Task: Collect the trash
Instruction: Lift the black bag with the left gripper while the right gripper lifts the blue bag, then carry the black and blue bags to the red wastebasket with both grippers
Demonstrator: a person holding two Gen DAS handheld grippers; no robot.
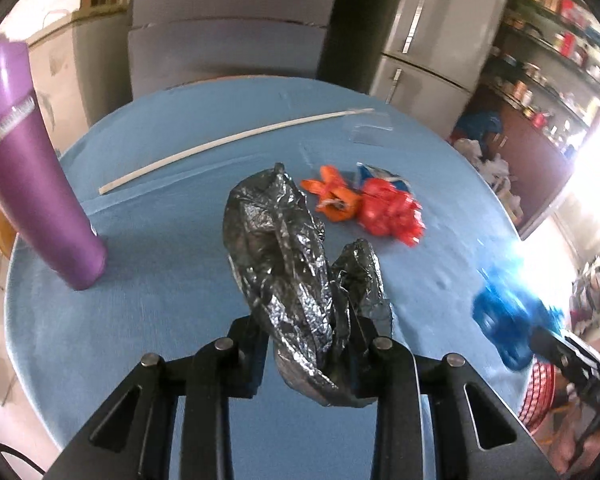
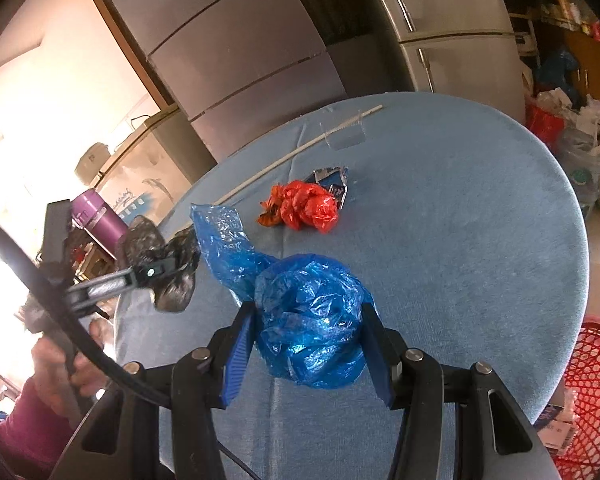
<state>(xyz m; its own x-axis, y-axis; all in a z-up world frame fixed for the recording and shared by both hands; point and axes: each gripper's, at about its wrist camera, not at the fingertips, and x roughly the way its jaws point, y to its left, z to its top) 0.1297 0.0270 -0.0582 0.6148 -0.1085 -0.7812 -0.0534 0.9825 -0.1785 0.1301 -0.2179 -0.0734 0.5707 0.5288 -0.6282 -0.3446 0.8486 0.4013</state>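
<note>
My left gripper (image 1: 306,344) is shut on a crumpled black plastic bag (image 1: 284,248) and holds it above the round blue table (image 1: 160,320). It also shows in the right wrist view (image 2: 160,264). My right gripper (image 2: 306,344) is shut on a crumpled blue plastic bag (image 2: 304,312), held above the table (image 2: 480,240); it appears blurred in the left wrist view (image 1: 508,320). On the table lie a red plastic bag (image 1: 392,212) (image 2: 308,206), an orange wrapper (image 1: 334,198) and a blue-white packet (image 2: 332,180).
A purple bottle (image 1: 32,168) stands at the table's left edge. A long white stick (image 1: 228,144) and a clear plastic piece (image 1: 370,130) lie at the far side. A red mesh basket (image 2: 592,392) stands beside the table at lower right. Fridges and shelves stand behind.
</note>
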